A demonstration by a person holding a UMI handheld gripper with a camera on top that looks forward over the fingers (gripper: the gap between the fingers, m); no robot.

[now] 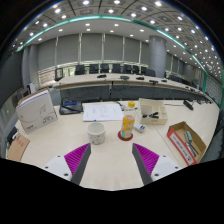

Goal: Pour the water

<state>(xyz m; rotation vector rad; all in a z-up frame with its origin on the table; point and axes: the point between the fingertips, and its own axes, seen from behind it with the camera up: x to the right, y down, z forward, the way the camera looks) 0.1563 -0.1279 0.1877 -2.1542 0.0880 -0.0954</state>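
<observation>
Bottle (127,126), orange with a pale cap, sits just right of frame centre, upright on a small dark red coaster (125,137). Cup (96,132), off-white, stands just left of it, near but apart. Both rest on the light wooden table (110,165), ahead of my fingers and roughly centred on the gap between them.

Gripper (111,157) is spread wide with nothing between the fingers. Magenta pads (75,156) show at the bottom of frame, left and right, both well short of bottle and cup. Bare tabletop between them.

Rest of what I see:
- Brown cardboard box (186,141) at right of frame, open side showing something red-orange inside; can't tell what.
- Clear plastic container (153,109) right of centre, behind the bottle.
- White papers (102,111) lying flat behind the cup, centre of frame.
- White box-like device (37,110) at left of frame; small brown cardboard piece (17,148) at lower left.
- Dark item (71,104) left of the papers, can't identify it.
- Long curved desk with dark office chairs (110,70) across the upper middle.
- Ceiling with rows of spot lights (100,15) across the top of frame.
</observation>
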